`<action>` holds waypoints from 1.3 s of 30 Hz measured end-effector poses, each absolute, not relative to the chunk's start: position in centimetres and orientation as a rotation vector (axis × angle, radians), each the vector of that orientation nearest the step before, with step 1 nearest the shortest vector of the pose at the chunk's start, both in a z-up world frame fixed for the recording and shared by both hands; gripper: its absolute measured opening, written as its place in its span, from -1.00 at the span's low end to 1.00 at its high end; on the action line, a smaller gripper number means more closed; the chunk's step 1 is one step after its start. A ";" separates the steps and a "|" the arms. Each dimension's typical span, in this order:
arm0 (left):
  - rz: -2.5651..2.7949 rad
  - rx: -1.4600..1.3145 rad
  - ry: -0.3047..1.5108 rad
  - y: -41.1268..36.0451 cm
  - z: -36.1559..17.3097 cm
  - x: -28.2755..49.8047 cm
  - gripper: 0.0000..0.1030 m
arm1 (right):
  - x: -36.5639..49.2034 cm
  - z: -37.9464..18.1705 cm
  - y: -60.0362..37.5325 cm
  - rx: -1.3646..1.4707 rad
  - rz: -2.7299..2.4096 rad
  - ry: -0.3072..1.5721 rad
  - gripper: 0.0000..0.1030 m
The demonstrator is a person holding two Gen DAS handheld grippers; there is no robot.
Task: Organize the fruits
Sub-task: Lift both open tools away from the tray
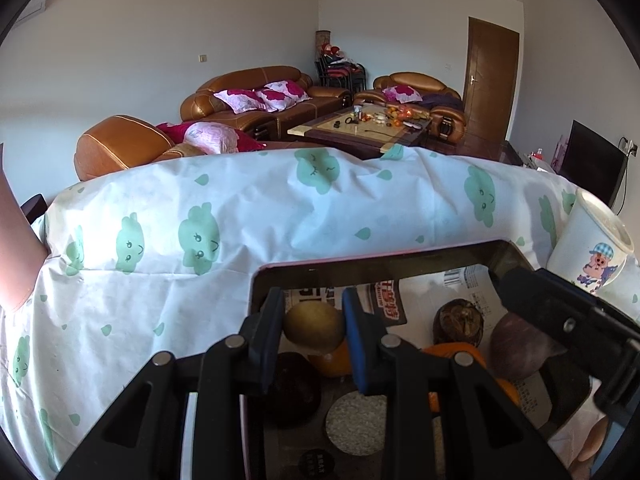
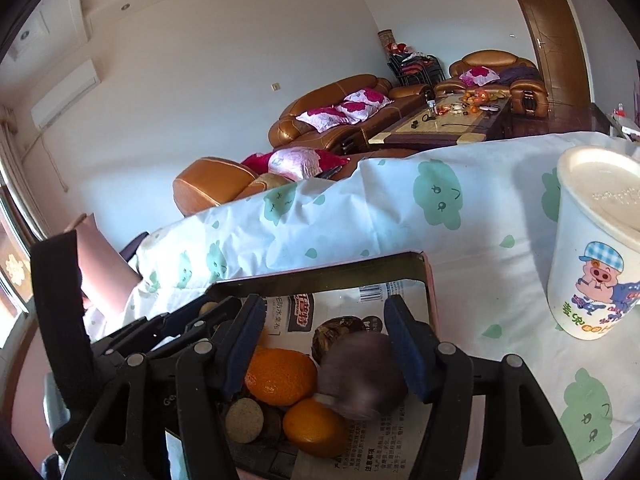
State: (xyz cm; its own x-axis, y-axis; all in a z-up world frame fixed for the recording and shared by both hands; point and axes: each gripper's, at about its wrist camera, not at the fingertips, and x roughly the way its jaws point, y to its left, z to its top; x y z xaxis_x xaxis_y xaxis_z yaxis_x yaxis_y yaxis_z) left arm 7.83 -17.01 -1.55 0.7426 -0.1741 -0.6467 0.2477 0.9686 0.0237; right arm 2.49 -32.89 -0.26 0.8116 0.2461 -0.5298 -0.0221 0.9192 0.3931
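The left gripper (image 1: 312,336) is clamped on a yellow-green pear (image 1: 314,326), both pads pressing its sides, and holds it over the tray (image 1: 360,266), apparently ready to set it among the other fruit. At 5 o'clock from the pear lies an orange (image 1: 334,362), and at 7 o'clock a dark round fruit (image 1: 294,388).

The right gripper (image 2: 326,354) has its jaws parted. A purple fruit (image 2: 362,374) sits between them, blurred, touching neither pad clearly; by my reading it has just been let go into the tray. At 9 o'clock from it lies a large orange (image 2: 280,376), at 7 o'clock a smaller orange (image 2: 314,426), and at 11 o'clock a brown, rough fruit (image 2: 332,336).

The tray has a raised dark rim with a pink outer edge, which keeps the round fruit from rolling off. Printed paper lines its floor. Bare paper remains at 12 o'clock, toward the far rim, the likeliest spot for the pear.

Outside the rim, the cloud-print cloth (image 1: 240,208) lies open at 9 to 12 o'clock. A lidded white cup (image 2: 596,248) stands near the tray at 2 o'clock, the one thing a wide swing could knock.
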 end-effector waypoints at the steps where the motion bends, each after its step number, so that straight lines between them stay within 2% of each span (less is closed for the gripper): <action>1: -0.229 0.130 0.686 -17.3 -1.6 7.6 -0.40 | 2.3 -0.1 -33.0 0.399 0.145 0.597 0.24; 4: -0.231 0.203 0.661 -18.5 -1.7 7.0 -0.39 | 1.6 0.3 -32.9 0.390 0.090 0.549 0.25; 5: -0.233 0.221 0.661 -18.8 -1.7 6.9 -0.31 | 1.3 0.5 -32.9 0.378 0.064 0.533 0.25; 6: -0.247 0.232 0.668 -19.1 -1.8 6.8 -0.21 | 1.0 0.6 -33.0 0.368 0.036 0.517 0.25; 7: -0.261 0.247 0.682 -19.5 -2.0 6.7 0.11 | 0.7 0.8 -33.0 0.362 0.006 0.501 0.25; 10: -0.207 0.269 0.655 -19.7 -1.9 6.4 0.39 | 0.0 1.1 -33.4 0.359 -0.062 0.457 0.36; 14: -0.161 0.242 0.666 -19.1 -1.8 6.8 0.74 | -0.7 1.1 -34.0 0.361 -0.126 0.421 0.39; 18: -0.198 0.170 0.675 -18.2 -1.7 6.8 0.97 | -0.8 0.7 -33.9 0.357 -0.194 0.426 0.39; 25: -0.222 0.162 0.644 -18.0 -1.4 5.8 1.00 | -1.9 0.9 -32.8 0.282 -0.225 0.379 0.39; 31: -0.209 0.142 0.550 -17.1 -0.4 3.9 1.00 | -3.4 1.5 -31.9 0.233 -0.252 0.309 0.47; 39: -0.195 0.122 0.406 -15.1 1.0 0.4 1.00 | -6.1 2.2 -30.0 0.165 -0.268 0.250 0.48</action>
